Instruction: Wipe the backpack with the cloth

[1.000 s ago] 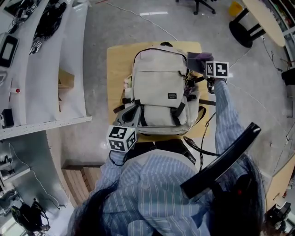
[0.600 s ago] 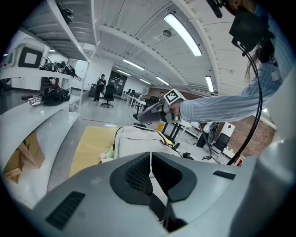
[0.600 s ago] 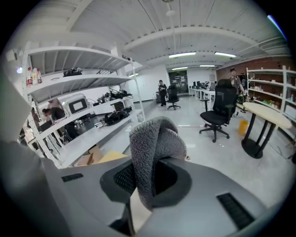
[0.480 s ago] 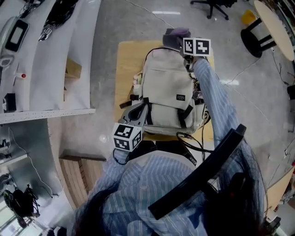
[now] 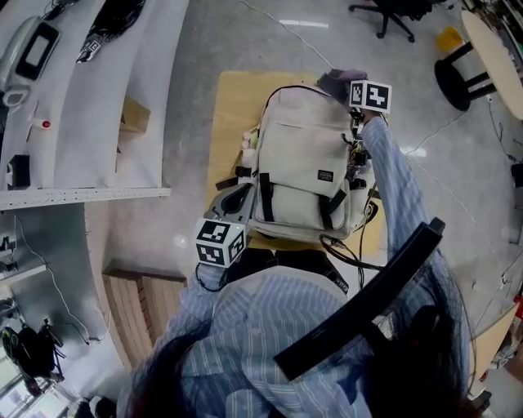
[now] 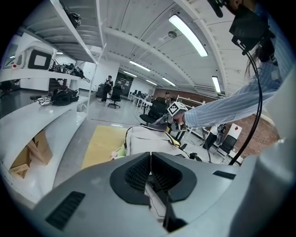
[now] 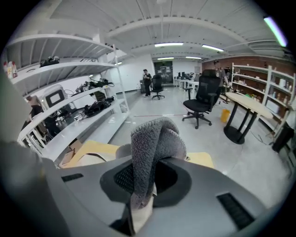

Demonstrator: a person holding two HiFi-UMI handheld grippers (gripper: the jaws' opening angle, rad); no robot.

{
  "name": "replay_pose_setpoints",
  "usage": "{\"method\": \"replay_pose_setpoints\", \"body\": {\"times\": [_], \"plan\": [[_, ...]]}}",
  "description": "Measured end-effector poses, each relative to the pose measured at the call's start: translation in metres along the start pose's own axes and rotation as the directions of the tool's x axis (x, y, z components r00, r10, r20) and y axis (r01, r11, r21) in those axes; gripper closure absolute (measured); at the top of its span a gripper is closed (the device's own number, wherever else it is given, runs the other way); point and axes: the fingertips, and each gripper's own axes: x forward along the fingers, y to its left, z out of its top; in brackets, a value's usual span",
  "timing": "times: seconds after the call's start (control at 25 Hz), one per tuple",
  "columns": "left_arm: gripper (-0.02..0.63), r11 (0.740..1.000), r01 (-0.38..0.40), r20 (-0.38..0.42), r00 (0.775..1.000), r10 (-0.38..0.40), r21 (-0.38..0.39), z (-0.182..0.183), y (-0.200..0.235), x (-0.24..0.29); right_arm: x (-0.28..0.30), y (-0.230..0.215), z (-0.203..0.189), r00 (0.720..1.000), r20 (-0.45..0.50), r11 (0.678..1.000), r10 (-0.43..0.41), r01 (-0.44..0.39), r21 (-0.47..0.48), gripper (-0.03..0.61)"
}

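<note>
A beige backpack (image 5: 302,163) lies flat on a small wooden table (image 5: 233,106). My right gripper (image 5: 350,88) is at the backpack's top right corner, shut on a grey fluffy cloth (image 5: 335,80). In the right gripper view the cloth (image 7: 155,136) bulges up out of the right gripper (image 7: 147,169). My left gripper (image 5: 235,198) is at the backpack's lower left corner. In the left gripper view the left gripper (image 6: 150,156) is shut on a backpack strap (image 6: 155,199), with the backpack (image 6: 148,139) beyond it.
White shelves (image 5: 90,122) run along the left, with a cardboard box (image 5: 135,114) beside the table. Black cables (image 5: 351,245) lie at the table's right front corner. A black stool (image 5: 458,77) and an office chair (image 5: 392,12) stand on the floor beyond.
My right gripper swept the cloth left along the backpack's top edge, then came back to its top right corner. The left gripper kept its hold at the lower left corner.
</note>
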Motion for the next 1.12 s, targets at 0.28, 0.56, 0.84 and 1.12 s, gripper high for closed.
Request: {"method": "replay_pose_setpoints", "body": {"times": [0.28,0.56,0.84,1.12], "plan": [[0.601,0.996,0.083,-0.033,0.996,-0.082,0.039,-0.001,-0.015,0.014,-0.04,-0.083,-0.057,0.991,-0.049,0.984,-0.128,0.133,0.117,0.537],[0.601,0.982,0.171,-0.069,0.984,-0.166,0.079,-0.003,-0.03,0.02,-0.078,-0.106,-0.095,0.985,-0.059,0.97,-0.164,0.172,0.172,0.537],[0.601,0.971,0.22,-0.052,0.975,-0.216,0.089,-0.003,-0.028,0.008,-0.144,-0.062,-0.089,0.987,0.151,0.965,-0.062,0.021,0.263,0.537],[0.601,0.961,0.264,-0.076,0.963,-0.258,0.085,-0.027,-0.014,-0.021,-0.22,0.011,-0.128,0.951,0.303,0.946,-0.059,-0.044,0.322,0.537]]}}
